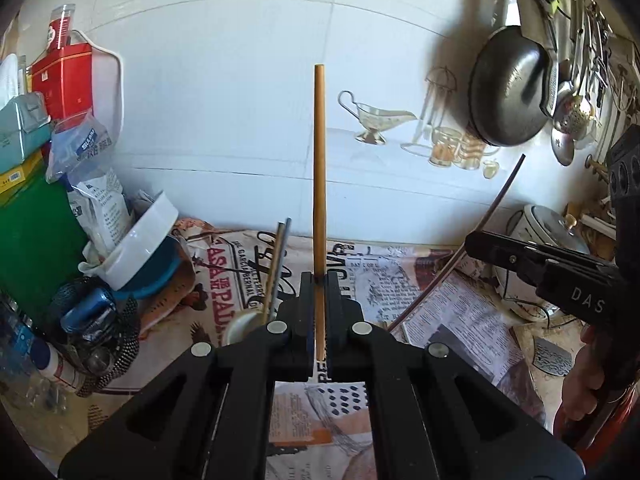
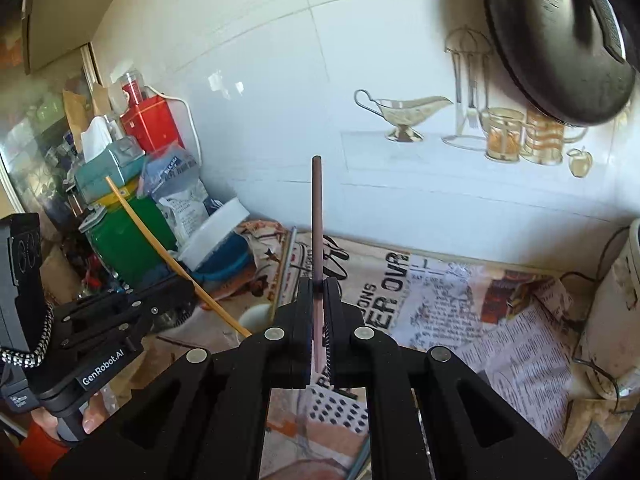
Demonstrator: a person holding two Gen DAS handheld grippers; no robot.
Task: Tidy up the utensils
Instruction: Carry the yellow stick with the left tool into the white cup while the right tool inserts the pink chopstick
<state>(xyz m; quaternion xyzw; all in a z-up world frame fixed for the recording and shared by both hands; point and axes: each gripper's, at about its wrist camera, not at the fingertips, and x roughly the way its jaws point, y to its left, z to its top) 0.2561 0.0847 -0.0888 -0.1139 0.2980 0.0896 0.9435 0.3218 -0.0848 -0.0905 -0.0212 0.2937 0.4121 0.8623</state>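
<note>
My left gripper (image 1: 319,280) is shut on a light wooden chopstick (image 1: 319,160) that stands upright above the counter. My right gripper (image 2: 318,284) is shut on a dark brown chopstick (image 2: 317,216), also upright. Each gripper shows in the other's view: the right one (image 1: 476,240) with its dark chopstick (image 1: 496,204) at the right, the left one (image 2: 188,286) with its light chopstick (image 2: 160,248) at the left. A small white cup (image 1: 242,326) just left of my left gripper holds two more sticks (image 1: 278,256); it also shows in the right wrist view (image 2: 256,316).
Newspaper (image 1: 460,320) covers the counter. Boxes, bags, a white tub (image 1: 140,236) and a mesh basket (image 1: 96,320) crowd the left. A black pan (image 1: 508,92) and utensils (image 1: 572,116) hang on the tiled wall at the right. A white cooker (image 1: 540,228) stands at the back right.
</note>
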